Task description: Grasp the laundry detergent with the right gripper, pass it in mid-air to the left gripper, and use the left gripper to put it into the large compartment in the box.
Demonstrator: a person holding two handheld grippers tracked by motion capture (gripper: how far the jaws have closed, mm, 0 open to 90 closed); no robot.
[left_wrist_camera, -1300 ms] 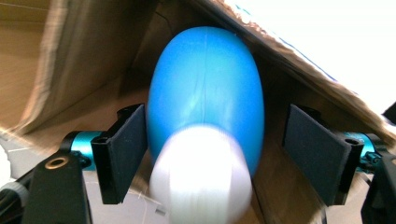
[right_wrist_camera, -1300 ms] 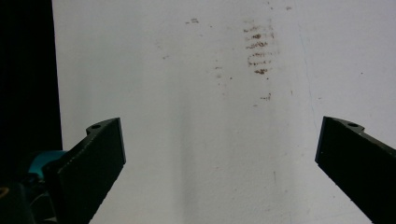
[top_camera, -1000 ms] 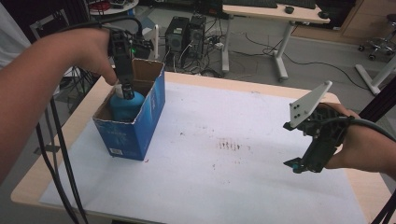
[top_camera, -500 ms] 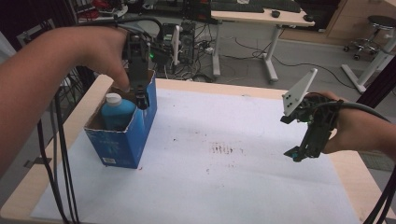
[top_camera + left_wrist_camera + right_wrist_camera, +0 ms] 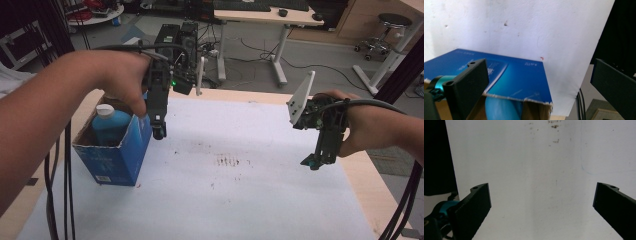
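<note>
The blue bottle (image 5: 109, 125) stood upright in the blue box (image 5: 116, 155) near the tabletop's (image 5: 250, 200) left edge, its lower body hidden. Both the left hand-held gripper (image 5: 159, 132) and the right hand-held gripper (image 5: 314, 162) hung empty, jaws apart.

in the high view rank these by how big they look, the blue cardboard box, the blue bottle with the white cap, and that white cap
1. Blue cardboard box, largest.
2. Blue bottle, though the box hides its lower part.
3. White cap, smallest.
</note>
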